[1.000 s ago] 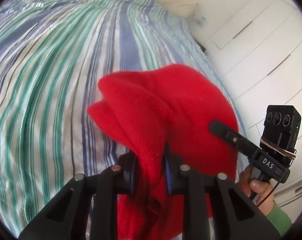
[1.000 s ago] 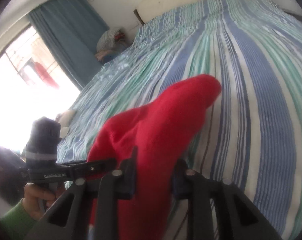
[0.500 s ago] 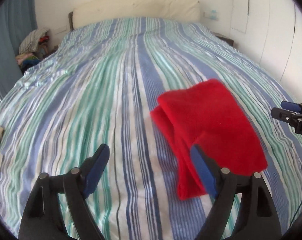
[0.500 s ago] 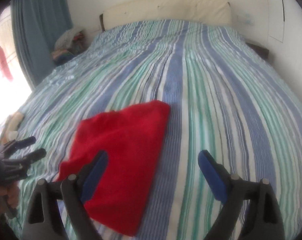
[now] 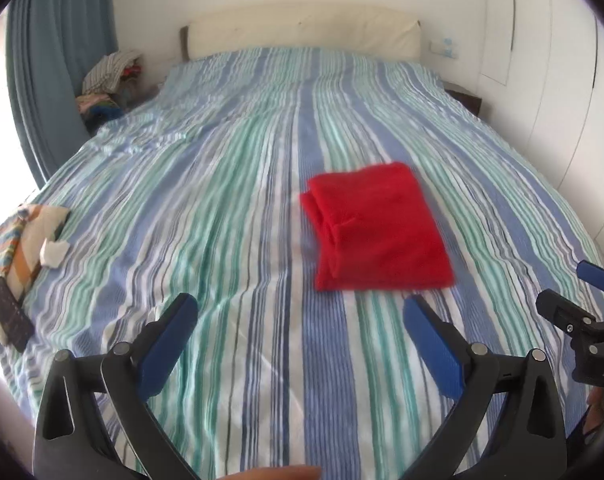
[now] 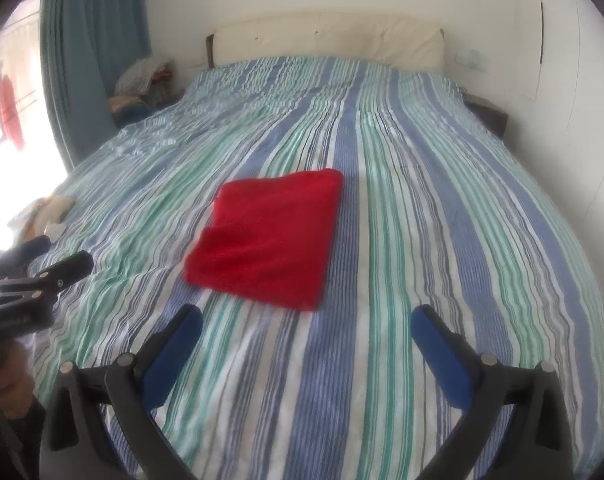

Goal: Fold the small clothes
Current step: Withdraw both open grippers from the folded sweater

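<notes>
Both pairs of tongs hang over the near end of the bed, spread wide with nothing between them. The left tongs show their blue pads well apart above the striped bedspread, and the right tongs stand the same way, jaws far open over bare stripes.

The red garment lies folded flat on the bedspread, a roughly square packet. It sits just ahead of both tongs and touches neither: ahead and a little to the right of the left pair, ahead and a little to the left of the right pair, so it lies between the two. Its layered, folded edge faces the left tongs' side, where a couple of overlapping flaps show.

Far to the left of the left tongs, near the bed's edge, rests a patterned cloth with a dark remote lying on it. Beyond the garment, at the far end, a cream headboard stands against the wall, with a blue curtain and a pile of clothes to its left.
</notes>
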`<state>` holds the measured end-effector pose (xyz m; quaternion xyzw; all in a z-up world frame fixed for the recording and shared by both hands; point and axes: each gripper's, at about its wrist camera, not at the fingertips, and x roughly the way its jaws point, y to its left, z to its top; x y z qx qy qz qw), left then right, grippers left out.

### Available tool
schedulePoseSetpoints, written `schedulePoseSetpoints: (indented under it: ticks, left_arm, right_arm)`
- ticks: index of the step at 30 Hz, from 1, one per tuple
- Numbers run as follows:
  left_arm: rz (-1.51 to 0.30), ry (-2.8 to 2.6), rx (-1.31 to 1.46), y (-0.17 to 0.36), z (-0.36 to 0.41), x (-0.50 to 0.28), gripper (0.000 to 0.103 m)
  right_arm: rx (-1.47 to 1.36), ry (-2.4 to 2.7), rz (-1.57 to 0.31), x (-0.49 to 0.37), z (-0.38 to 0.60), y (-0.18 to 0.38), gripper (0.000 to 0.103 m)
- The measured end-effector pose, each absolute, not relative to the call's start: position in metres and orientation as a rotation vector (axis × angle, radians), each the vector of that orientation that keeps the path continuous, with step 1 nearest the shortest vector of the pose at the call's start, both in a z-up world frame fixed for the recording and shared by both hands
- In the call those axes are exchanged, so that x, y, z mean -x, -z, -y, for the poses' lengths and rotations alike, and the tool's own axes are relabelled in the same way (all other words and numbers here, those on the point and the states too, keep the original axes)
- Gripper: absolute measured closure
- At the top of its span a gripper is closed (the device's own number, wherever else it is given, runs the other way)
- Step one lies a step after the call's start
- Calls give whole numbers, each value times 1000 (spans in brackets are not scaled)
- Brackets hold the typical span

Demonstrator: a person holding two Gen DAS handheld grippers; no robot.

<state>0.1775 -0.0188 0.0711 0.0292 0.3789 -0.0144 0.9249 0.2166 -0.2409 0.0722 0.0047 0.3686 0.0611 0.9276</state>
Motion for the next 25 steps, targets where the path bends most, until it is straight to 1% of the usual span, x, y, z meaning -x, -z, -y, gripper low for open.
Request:
schedulePoseSetpoints:
  ticks: [6,14,25]
  left_arm:
    - [-755,-35,-145,-68,32,-152,1]
    - [-767,-39,-126,-70,31,-142,1]
    - [-752,28,-113,-72,42,-138,0]
  right_arm:
    - [43,-70,-765,-187,227,-79,1]
    - [71,-54,-736,-172,207,-92,1]
    - [55,-40,-728,-168,214,-89,1]
